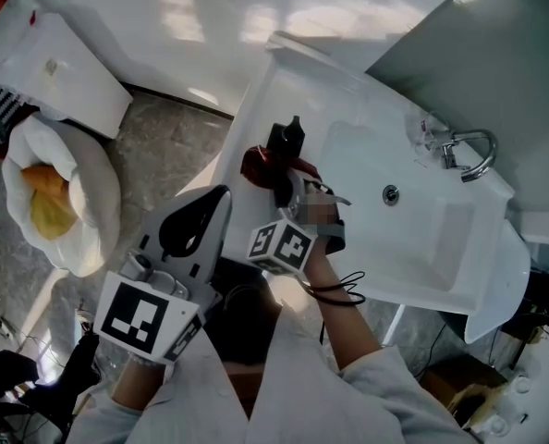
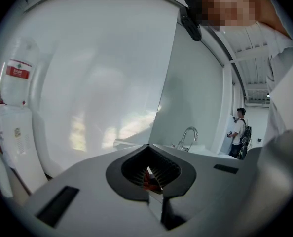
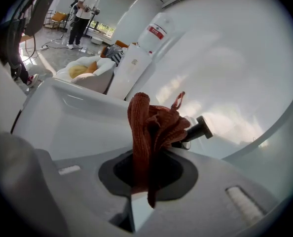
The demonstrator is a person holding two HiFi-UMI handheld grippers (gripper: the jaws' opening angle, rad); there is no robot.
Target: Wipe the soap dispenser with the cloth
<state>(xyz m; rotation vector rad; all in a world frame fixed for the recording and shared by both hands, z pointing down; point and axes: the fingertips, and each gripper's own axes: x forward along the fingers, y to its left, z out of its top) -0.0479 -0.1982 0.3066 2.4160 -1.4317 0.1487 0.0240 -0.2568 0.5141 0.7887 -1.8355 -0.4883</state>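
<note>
Far left of the head view: a white bag (image 1: 62,202) on the floor (image 1: 164,137), not part of the task. Lower left: the left gripper (image 1: 214,202) is held low beside the body, well apart from the bench (image 1: 284,72), tips pointing toward the upper right. In its own view the jaws are closed together with nothing clamped. A sliver of red shows through the recess below the tips; cannot tell what it is. Centre: the right gripper (image 1: 284,191) reaches up from the lower middle of the frame, with the right hand (image 1: 323,218) round its handle and the forearm (image 1: 348,326) running straight toward the bench edge. Its jaws are clamped on the red cloth (image 3: 149,127), which bunches above them and lies against the soap dispenser (image 3: 198,130). Only the black pump head and nozzle show, sticking out to the right of the cloth; the body is hidden behind it. The dispenser stands on the bench left of the basin (image 1: 413,239), at frame centre in the head view. Judgement: the wiping step is in hand, with cloth contact near the pump neck. The next move likely calls for strokes down and round the body, with light pressure so the unsupported dispenser does not tip; the left gripper could steady it. Right: the faucet (image 1: 469,151) stands at the basin's far edge.
</note>
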